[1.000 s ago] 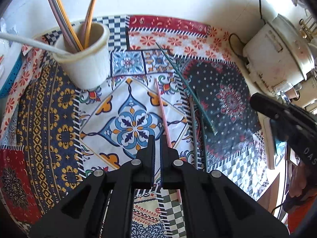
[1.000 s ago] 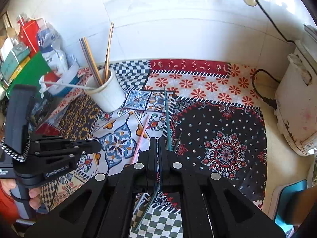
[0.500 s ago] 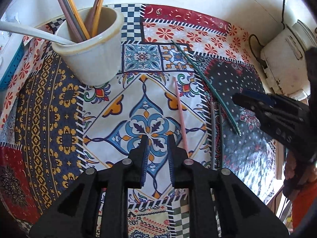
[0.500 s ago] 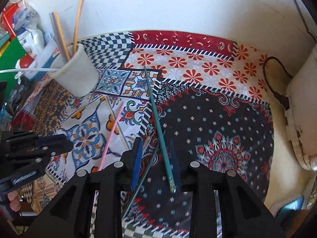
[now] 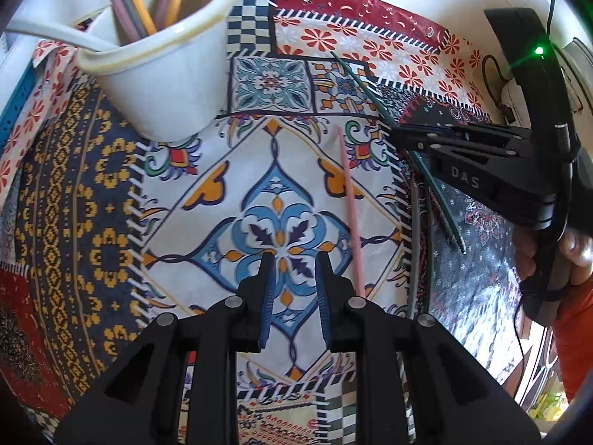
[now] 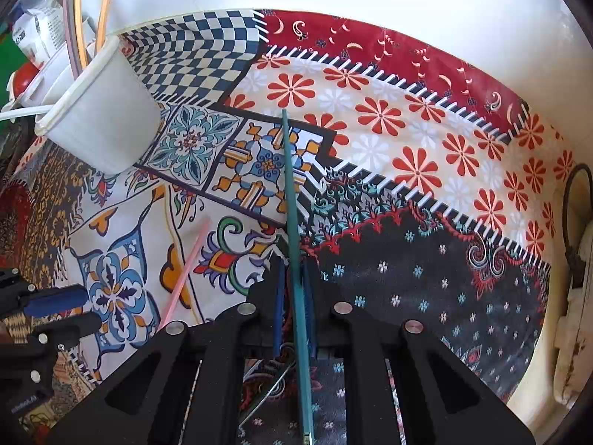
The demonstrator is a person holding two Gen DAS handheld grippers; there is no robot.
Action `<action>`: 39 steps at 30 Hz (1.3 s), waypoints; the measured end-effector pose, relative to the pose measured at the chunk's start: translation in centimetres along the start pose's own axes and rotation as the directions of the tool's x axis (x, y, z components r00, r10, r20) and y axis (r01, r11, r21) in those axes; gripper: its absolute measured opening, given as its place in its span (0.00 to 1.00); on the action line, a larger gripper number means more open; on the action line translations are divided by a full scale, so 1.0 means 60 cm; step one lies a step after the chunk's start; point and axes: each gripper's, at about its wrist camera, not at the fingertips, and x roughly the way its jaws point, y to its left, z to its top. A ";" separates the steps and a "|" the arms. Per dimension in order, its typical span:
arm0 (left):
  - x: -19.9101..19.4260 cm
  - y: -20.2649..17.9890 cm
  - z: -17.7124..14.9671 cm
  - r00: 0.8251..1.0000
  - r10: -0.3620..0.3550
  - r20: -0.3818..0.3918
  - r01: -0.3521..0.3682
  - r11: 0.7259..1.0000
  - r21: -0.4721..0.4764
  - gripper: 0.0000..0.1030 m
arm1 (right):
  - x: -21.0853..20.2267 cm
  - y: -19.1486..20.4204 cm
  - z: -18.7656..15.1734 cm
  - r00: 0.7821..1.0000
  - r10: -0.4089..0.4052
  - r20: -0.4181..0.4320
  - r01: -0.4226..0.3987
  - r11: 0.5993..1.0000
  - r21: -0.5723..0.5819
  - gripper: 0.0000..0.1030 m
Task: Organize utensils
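Surface: patchwork-print cloth (image 5: 111, 222) covers the work area; white wall behind it.
Cup: white cup (image 5: 159, 74) stands at the far left of the cloth, holding several upright sticks in orange and mauve plus a white handle (image 5: 44, 35) leaning out over its rim.
Pink stick: pink chopstick (image 5: 350, 211) lies flat on the white-and-blue medallion panel, well apart from the cup, just right of the left gripper's fingers; its near end passes under the right-hand finger's base.
Grey sticks: two dull grey sticks (image 5: 417, 244) lie side by side near the edge of the dark panel, between the pink chopstick and the teal one.
Teal stick: teal chopstick (image 6: 292, 222) runs from the tile-pattern patch back across the dark floral panel.
Obstructions: white appliance (image 6: 578, 296) with a black cord at the far right edge; packets and a green item at far left behind the cup.
Left gripper (image 5: 292, 263): jaws slightly spread, nothing between them, hovering over the medallion; they have just been opening.
Right gripper (image 6: 294, 270): jaws have just been closing and now pinch the teal chopstick, which passes lengthwise between the blue pads.
Hand: person's hand (image 5: 570, 256) wraps the right gripper's handle.
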 end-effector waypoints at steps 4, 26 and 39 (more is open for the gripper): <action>0.016 -0.020 0.004 0.998 -0.053 -0.028 0.054 0.998 0.014 0.19 | 0.000 0.001 0.003 0.999 -0.013 0.032 0.013 1.000 0.000 0.05; 0.079 -0.097 0.035 1.000 0.012 -0.009 -0.011 0.996 0.093 0.03 | -0.172 -0.060 -0.084 0.952 0.071 0.297 -0.135 0.971 0.199 0.05; -0.137 -0.058 -0.009 0.957 -0.011 0.291 -0.004 0.999 0.049 0.00 | -0.223 -0.023 -0.079 0.918 0.073 0.390 -0.141 0.979 0.149 0.05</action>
